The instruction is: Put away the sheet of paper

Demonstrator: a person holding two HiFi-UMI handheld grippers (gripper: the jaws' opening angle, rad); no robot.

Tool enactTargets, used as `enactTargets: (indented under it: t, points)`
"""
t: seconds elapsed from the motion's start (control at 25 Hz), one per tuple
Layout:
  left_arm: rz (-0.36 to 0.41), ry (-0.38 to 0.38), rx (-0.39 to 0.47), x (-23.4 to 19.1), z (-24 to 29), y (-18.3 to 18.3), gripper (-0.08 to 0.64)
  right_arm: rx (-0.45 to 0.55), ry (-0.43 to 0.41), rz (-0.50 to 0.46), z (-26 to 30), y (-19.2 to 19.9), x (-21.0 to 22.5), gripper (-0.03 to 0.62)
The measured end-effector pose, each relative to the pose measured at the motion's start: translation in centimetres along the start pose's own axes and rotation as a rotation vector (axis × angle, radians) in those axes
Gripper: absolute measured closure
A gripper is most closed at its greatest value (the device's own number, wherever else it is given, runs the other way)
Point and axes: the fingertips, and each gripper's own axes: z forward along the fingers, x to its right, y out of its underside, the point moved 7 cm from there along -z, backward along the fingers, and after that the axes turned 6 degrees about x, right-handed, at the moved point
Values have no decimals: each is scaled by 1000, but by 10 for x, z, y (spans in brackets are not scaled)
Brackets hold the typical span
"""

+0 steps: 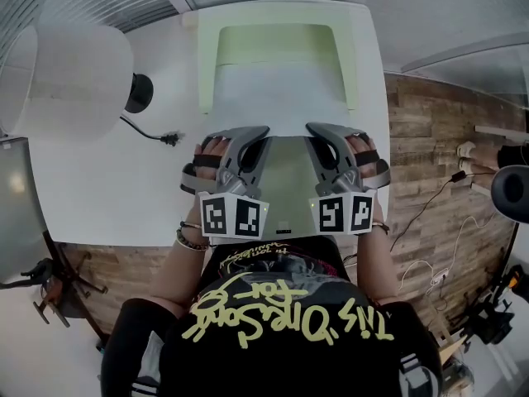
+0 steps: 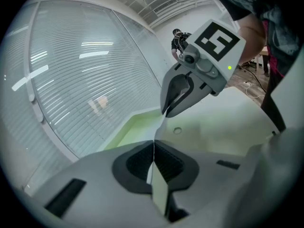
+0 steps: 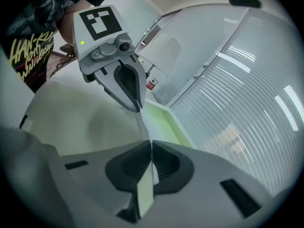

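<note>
– Tongs first: what do they do?
– Left tongs are pressed together on the paper. Right tongs are pressed together on it too. Each one pinches one side of the paper.
– Can you see that up close?
– Yes. In the left gripper view a thin strip of paper sticks out between the dark pads. The right gripper view shows the same thing.
– Who holds the tongs?
– A person does. One hand is on the left tongs and the other hand is on the right tongs.
– Where is the paper?
– It is between the two tongs, in front of the person, over the white table.
– Which way does it point?
– Its long way runs straight out from the person toward the green tray. The near end is by the person's tummy. The far end reaches over the tray.
– Does it touch the tray?
– I can't tell.
– Where do the tongs point?
– Both point away from the person and a bit down. Their tips lean in toward each other.
– Anything else on the table?
– A white lamp stands at the left, well apart from the paper. A black plug lies near the left hand.
</note>
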Motion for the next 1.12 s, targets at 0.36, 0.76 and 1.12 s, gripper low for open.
enactTargets:
  t: [0.36, 0.76, 1.12]
  points:
    - [12, -30, -37, -7, 11, 1, 552, 8, -26, 3, 10, 5, 6, 583]
    - [6, -45, -60, -15, 19, 0, 552, 22, -45, -8, 17, 9, 16, 583]
    - [21, -66, -66, -23, 26, -4, 552, 24, -46, -24, 21, 10, 27, 583]
